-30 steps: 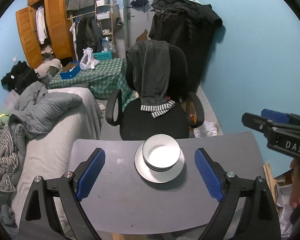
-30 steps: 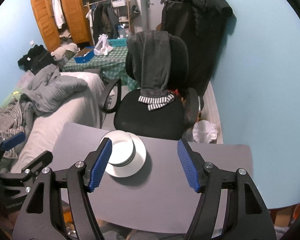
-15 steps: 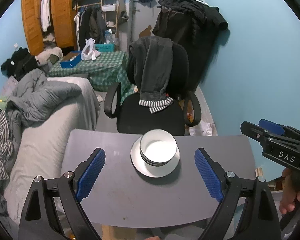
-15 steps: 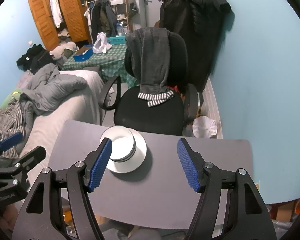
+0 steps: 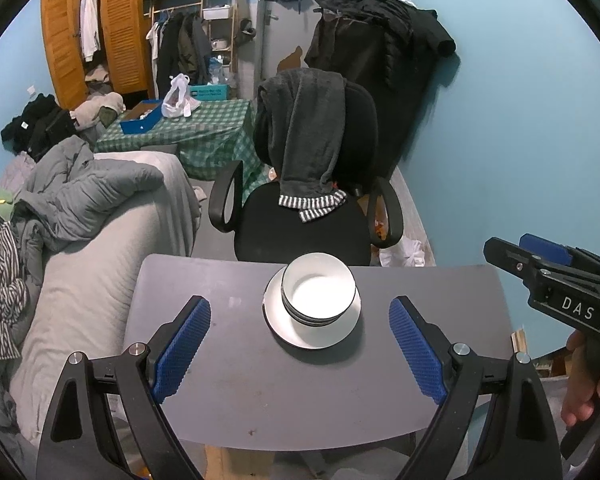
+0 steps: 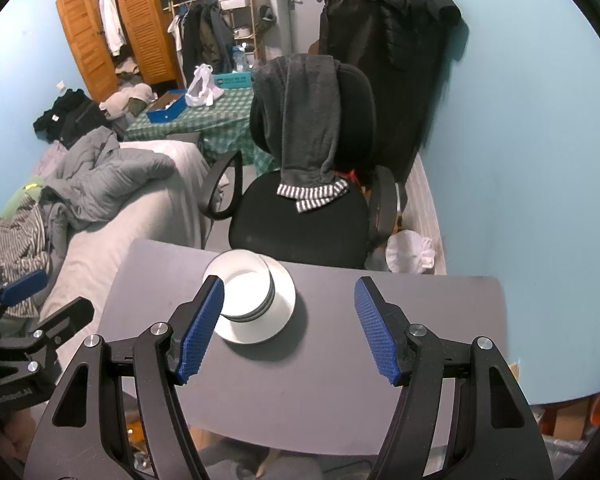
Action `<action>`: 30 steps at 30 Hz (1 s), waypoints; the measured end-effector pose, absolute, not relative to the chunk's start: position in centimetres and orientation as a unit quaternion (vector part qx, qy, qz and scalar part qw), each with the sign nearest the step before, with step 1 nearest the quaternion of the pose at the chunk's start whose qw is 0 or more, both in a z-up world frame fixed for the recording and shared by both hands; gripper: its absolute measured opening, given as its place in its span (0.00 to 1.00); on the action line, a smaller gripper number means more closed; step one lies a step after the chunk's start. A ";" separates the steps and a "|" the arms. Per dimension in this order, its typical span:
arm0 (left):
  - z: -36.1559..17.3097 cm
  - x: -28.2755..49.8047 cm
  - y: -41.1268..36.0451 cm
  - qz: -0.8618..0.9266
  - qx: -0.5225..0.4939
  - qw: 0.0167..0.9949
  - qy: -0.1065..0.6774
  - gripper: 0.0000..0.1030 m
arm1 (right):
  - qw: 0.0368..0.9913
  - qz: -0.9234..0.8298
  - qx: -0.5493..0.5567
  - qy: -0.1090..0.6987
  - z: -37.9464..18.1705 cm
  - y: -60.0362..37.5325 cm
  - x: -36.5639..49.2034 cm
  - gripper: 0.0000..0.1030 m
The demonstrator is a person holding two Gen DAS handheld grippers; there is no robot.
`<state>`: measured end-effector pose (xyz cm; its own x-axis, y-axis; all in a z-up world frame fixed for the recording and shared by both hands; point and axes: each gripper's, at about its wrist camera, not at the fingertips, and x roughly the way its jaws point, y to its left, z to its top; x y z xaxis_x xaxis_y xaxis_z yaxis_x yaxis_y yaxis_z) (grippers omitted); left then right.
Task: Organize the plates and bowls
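White bowls [image 5: 319, 294] are sitting nested on a white plate [image 5: 300, 334], at the centre of the left wrist view, near the far edge of the grey counter [image 5: 260, 392]. The left tongs [image 5: 300, 346] and right tongs [image 6: 290, 330] are both hovering wide open and gripping nothing, above the counter.

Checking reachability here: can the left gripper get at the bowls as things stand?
Probably yes. The left gripper is open with the stacked bowls straight ahead between its fingers' line, and only bare table lies between. The right gripper sits off to the side, clear.
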<state>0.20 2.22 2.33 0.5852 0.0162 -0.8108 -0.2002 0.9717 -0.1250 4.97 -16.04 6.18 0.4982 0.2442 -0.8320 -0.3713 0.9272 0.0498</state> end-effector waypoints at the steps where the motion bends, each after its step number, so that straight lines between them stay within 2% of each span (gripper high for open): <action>1: 2.3 0.1 2.2 0.059 -0.101 0.884 0.452 0.89 | 0.863 0.178 -0.068 0.468 6.2 -16.1 5.0 0.65; 30: 2.1 1.2 3.3 0.049 -0.102 0.880 0.461 0.89 | 0.859 0.177 -0.065 0.476 5.9 -16.3 5.1 0.65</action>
